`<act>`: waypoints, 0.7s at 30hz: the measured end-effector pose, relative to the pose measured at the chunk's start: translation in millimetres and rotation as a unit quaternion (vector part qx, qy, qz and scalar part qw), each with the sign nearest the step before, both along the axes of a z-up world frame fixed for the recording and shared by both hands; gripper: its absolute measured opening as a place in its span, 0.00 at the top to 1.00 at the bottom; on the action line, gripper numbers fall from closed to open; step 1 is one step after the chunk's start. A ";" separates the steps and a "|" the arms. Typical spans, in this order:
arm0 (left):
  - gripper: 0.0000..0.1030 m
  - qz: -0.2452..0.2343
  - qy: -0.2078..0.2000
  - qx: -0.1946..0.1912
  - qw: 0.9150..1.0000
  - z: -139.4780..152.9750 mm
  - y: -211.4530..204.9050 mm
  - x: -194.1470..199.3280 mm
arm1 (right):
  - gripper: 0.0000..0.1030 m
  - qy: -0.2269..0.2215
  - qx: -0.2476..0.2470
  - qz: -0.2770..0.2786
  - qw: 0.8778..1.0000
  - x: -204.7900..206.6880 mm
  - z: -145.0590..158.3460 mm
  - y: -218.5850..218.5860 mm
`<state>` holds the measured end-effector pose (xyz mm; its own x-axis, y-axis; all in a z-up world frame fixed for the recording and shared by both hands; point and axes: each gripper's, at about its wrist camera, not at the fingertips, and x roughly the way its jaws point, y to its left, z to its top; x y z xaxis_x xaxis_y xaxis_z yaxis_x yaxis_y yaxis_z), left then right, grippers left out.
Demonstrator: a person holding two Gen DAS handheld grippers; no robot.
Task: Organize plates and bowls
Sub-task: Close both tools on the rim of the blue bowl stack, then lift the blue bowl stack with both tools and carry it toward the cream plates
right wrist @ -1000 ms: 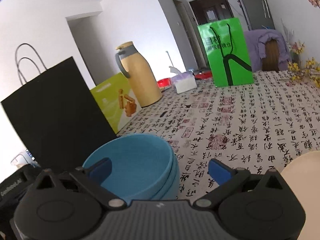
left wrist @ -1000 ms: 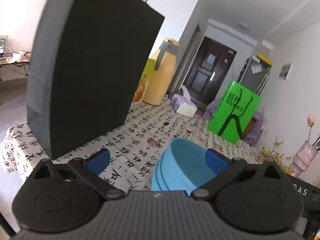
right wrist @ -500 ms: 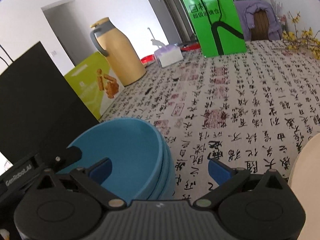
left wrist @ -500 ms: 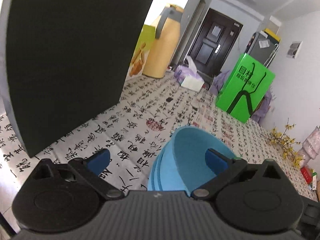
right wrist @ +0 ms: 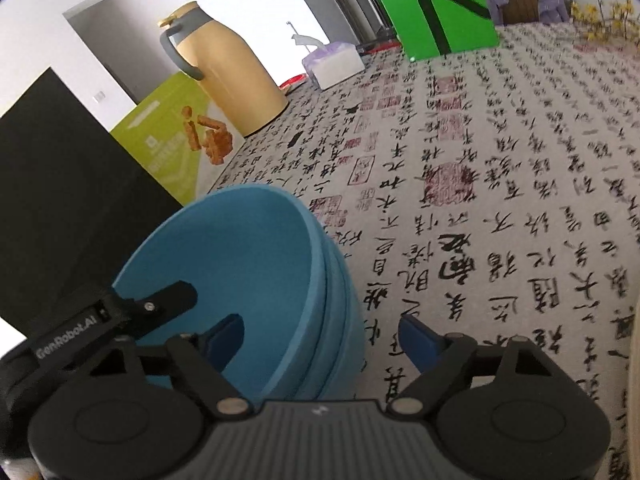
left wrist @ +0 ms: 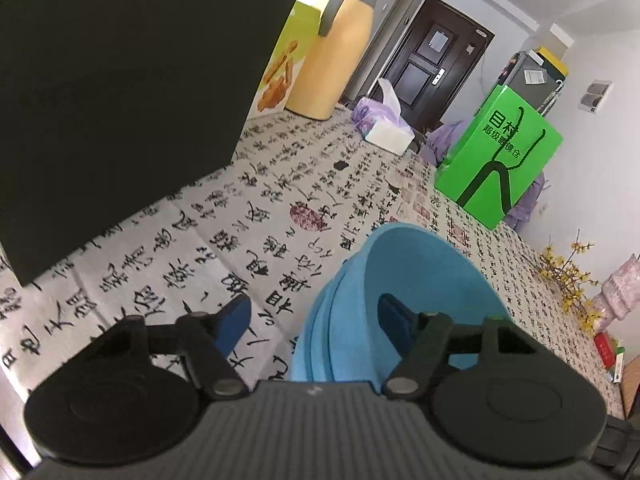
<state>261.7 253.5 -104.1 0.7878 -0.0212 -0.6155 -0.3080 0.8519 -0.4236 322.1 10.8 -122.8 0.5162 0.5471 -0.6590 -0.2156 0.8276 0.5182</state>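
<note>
A stack of blue bowls (left wrist: 404, 280) stands on the calligraphy tablecloth; it also shows in the right wrist view (right wrist: 256, 264). My left gripper (left wrist: 314, 322) is open and straddles the stack's left wall, right finger inside the top bowl. My right gripper (right wrist: 320, 340) is open and straddles the right wall, left finger inside the bowl. The left gripper's finger (right wrist: 160, 304) reaches over the far rim. A cream plate edge (right wrist: 634, 392) sits at the far right.
A black paper bag (left wrist: 120, 88) stands close on the left. Behind are a lime box (right wrist: 176, 144), a yellow thermos jug (right wrist: 224, 76), a tissue box (right wrist: 332, 62) and a green bag (left wrist: 500, 160). Yellow flowers (left wrist: 568, 276) lie at right.
Both grippers have moved forward and down onto the bowl stack, so their fingers now straddle its rim on opposite sides. Their jaws have narrowed slightly.
</note>
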 end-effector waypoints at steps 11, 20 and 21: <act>0.51 -0.007 0.006 -0.045 0.999 -12.9 -0.3 11.4 | 0.40 0.026 0.047 -0.001 0.999 8.1 -11.6 -4.2; 0.62 -0.006 0.004 -0.044 0.999 -14.4 -3.4 8.6 | 0.44 0.030 0.059 0.000 0.998 6.6 -13.3 -8.0; 0.62 -0.004 0.003 -0.045 0.999 -14.6 -3.1 8.6 | 0.44 0.030 0.060 0.000 0.998 6.5 -13.3 -8.1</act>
<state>270.4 250.3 -118.7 0.7832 -0.0838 -0.6161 -0.3042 0.8126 -0.4972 328.6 2.7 -136.1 0.4776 0.6241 -0.6184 -0.1811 0.7586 0.6259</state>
